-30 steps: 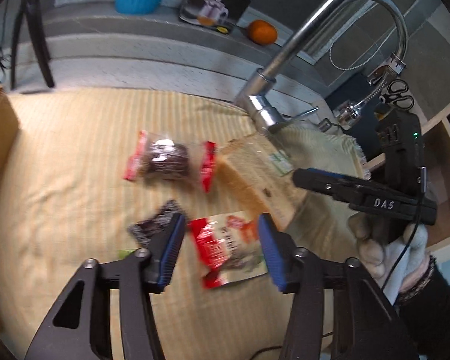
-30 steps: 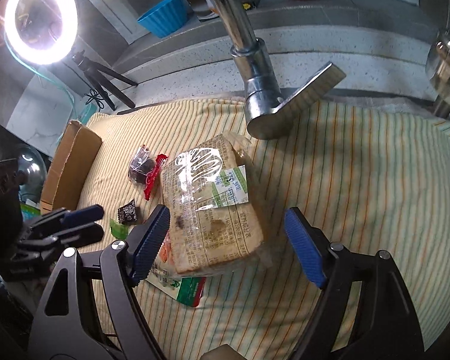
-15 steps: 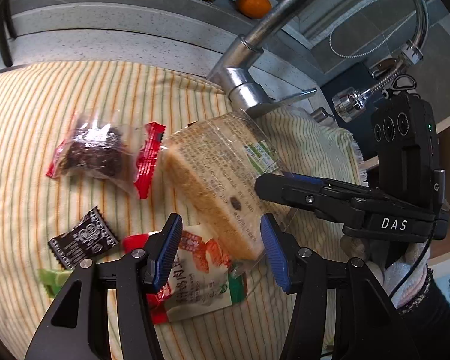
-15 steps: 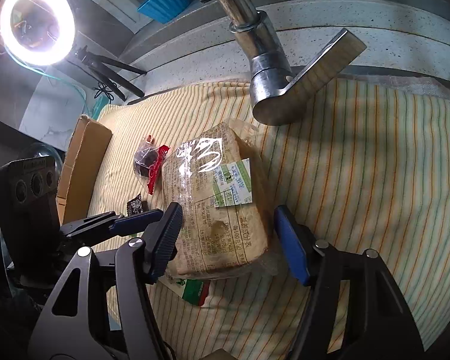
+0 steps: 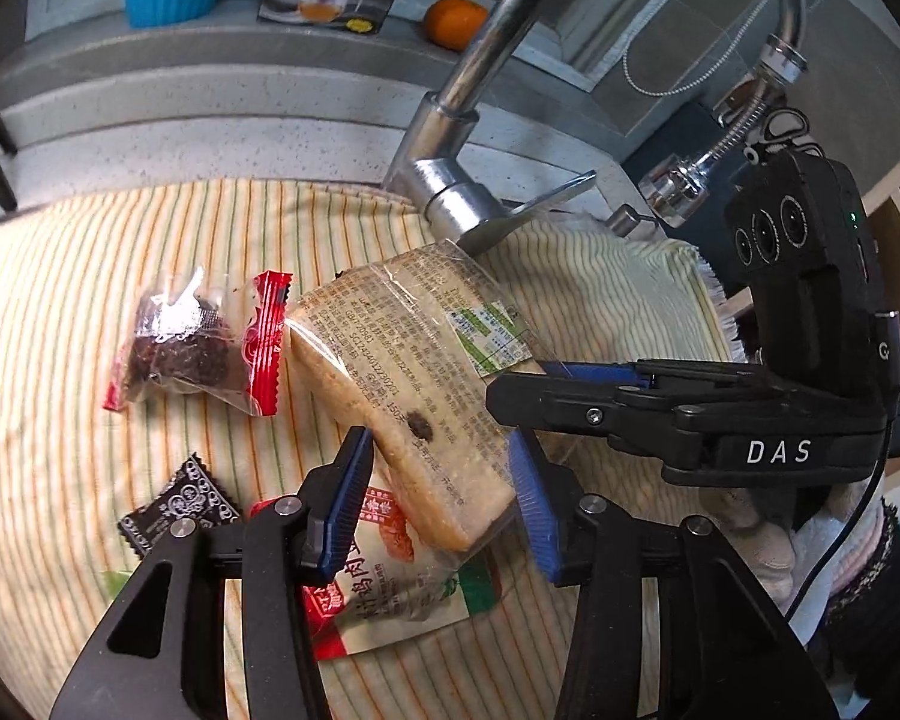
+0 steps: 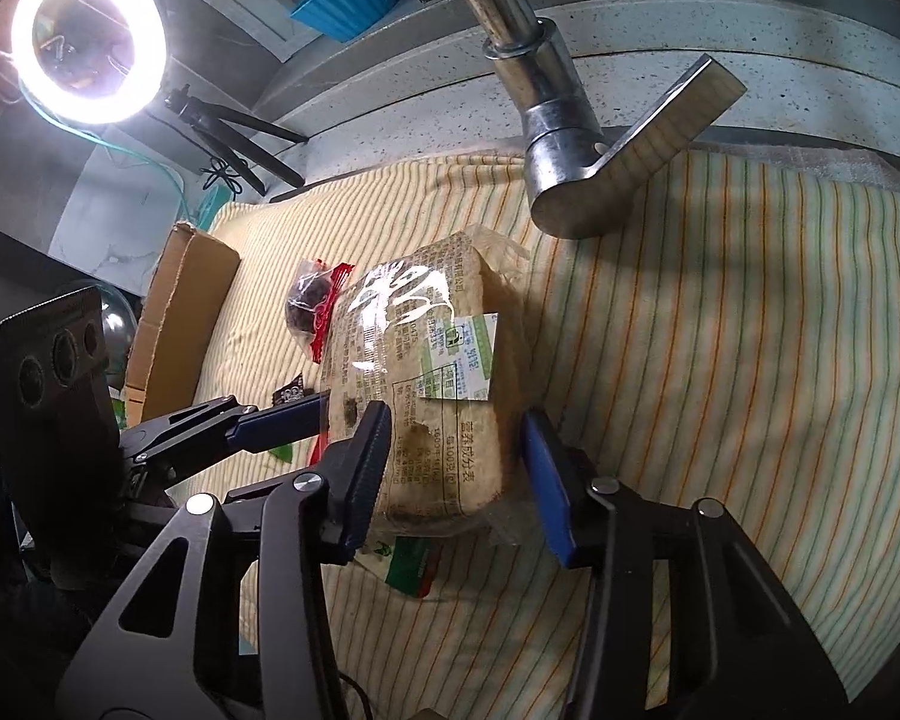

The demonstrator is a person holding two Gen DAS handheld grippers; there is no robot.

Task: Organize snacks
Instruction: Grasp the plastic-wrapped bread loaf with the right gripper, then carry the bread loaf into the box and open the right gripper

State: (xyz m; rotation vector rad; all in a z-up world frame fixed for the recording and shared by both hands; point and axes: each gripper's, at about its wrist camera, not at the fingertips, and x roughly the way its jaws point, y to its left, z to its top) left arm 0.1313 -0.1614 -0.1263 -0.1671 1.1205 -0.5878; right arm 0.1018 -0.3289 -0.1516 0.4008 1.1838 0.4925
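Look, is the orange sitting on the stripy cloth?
No, the orange sits up on the grey ledge behind the striped cloth.

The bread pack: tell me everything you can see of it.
The bread pack is a tan loaf slab with dark specks, sealed in clear, glossy plastic printed with dark text and bearing a green-and-white label. It lies flat on the striped cloth, its near end overlapping a red-and-green pouch. A red-ended snack lies beside it; the faucet stands behind. The open right gripper and left gripper both straddle its near end; contact is unclear.
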